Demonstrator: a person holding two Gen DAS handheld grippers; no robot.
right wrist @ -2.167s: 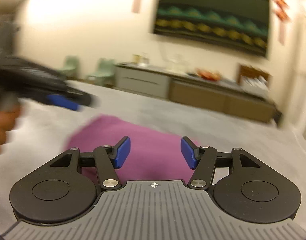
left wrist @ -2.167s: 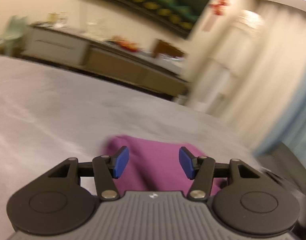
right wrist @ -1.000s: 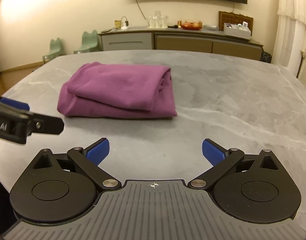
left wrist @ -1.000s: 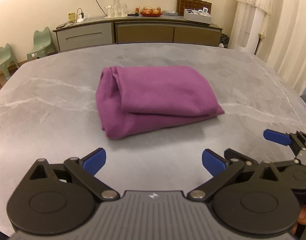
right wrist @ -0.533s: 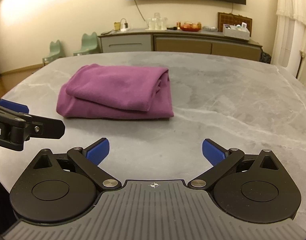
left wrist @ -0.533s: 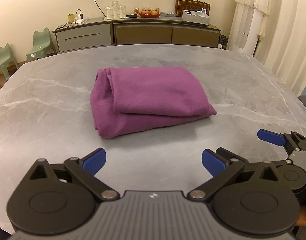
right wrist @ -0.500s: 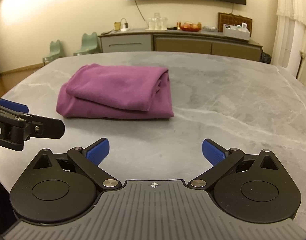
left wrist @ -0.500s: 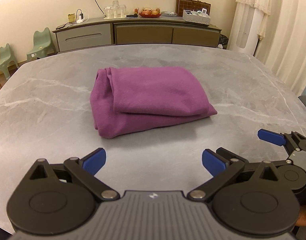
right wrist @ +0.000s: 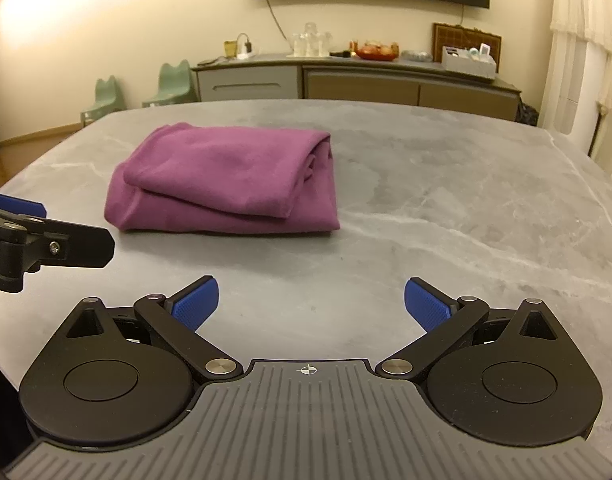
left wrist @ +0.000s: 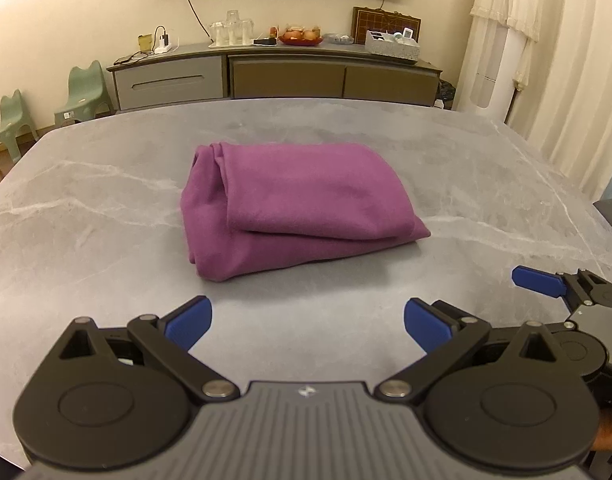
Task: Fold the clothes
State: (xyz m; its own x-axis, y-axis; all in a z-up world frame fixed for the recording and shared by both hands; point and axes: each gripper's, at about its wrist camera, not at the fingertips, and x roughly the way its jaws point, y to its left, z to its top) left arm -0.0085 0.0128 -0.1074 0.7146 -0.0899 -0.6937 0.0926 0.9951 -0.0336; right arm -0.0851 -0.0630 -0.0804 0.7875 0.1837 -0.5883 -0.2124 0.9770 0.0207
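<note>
A purple garment point(left wrist: 298, 206) lies folded in a neat rectangle on the grey marble table point(left wrist: 86, 216); it also shows in the right wrist view point(right wrist: 226, 182). My left gripper point(left wrist: 305, 322) is open and empty, held back from the garment near the table's front edge. My right gripper point(right wrist: 311, 300) is open and empty, also short of the garment. The right gripper's blue fingertip point(left wrist: 539, 280) shows at the right of the left wrist view. The left gripper's finger point(right wrist: 46, 246) shows at the left of the right wrist view.
A long sideboard point(left wrist: 274, 74) with glasses, a fruit bowl and boxes stands against the far wall. Two small green chairs point(left wrist: 82, 92) stand at the back left. White curtains point(left wrist: 565, 60) hang on the right. The table point(right wrist: 465, 208) is bare marble around the garment.
Both grippers pulled back from over the garment about two seconds ago and opened wide. Over the last half second nothing has visibly moved.
</note>
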